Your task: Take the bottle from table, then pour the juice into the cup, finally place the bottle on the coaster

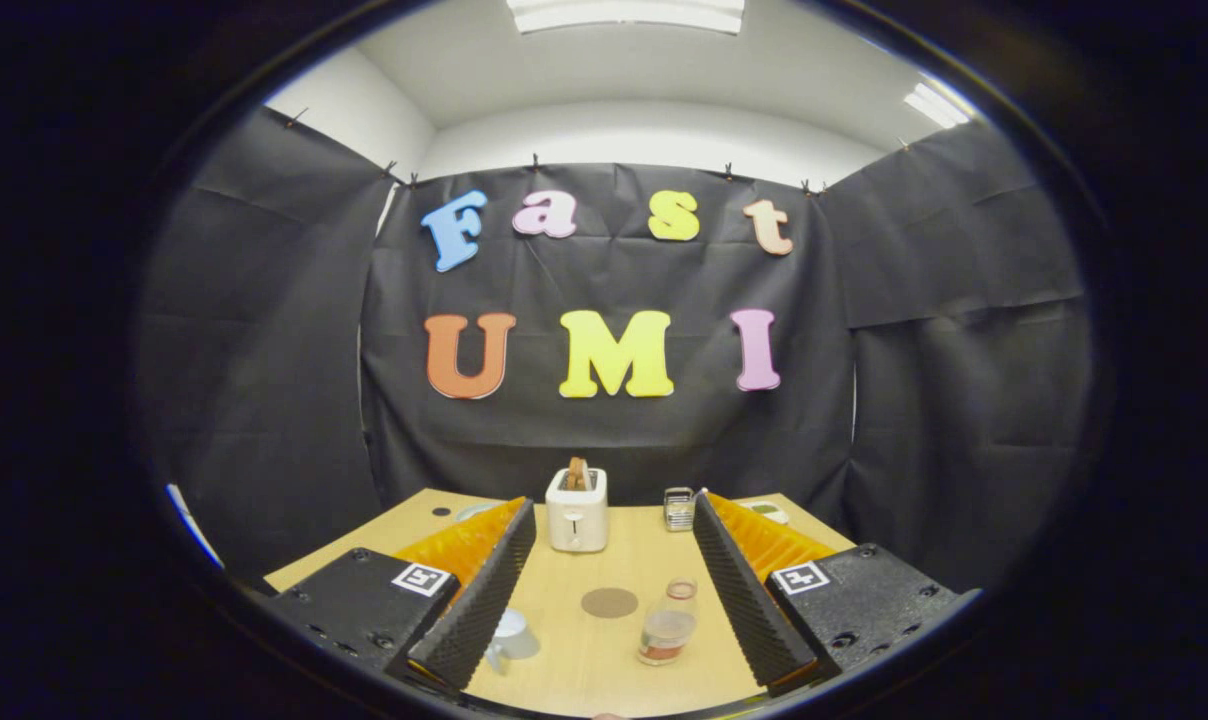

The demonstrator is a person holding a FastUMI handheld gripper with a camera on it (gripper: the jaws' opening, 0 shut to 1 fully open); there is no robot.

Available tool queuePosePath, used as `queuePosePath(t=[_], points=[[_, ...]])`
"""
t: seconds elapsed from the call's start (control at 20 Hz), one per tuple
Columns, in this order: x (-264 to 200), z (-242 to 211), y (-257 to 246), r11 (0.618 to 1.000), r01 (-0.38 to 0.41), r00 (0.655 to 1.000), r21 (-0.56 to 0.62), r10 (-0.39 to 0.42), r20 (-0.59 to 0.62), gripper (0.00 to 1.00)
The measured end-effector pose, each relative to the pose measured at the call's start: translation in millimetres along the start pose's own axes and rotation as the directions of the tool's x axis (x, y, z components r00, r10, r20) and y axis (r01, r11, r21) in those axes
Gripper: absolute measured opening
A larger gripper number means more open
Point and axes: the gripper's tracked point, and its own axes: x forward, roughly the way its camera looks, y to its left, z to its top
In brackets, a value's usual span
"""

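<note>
A small clear bottle (668,622) with a little reddish-brown juice at its bottom stands upright on the wooden table (604,660), close to the inner side of my right finger. A white cup (510,638) with a handle sits beside my left finger, partly hidden by it. Between the two, slightly farther off, lies a round brown coaster (609,602). My gripper (609,545) is open, its ribbed black fingers (479,595) spread wide above the table, holding nothing.
A white toaster (577,510) with toast in its slot stands at the far middle of the table. A small metal rack-like object (678,508) sits to its right, and a pale item (767,511) lies behind my right finger. Black cloth walls close the booth.
</note>
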Motion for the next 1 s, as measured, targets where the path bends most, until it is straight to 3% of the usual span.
queuePosePath(t=[1.0], points=[[43.7, -97.0, -43.3, 0.998, 0.058, 0.998, 0.008, -0.057, -0.014, 1.0]])
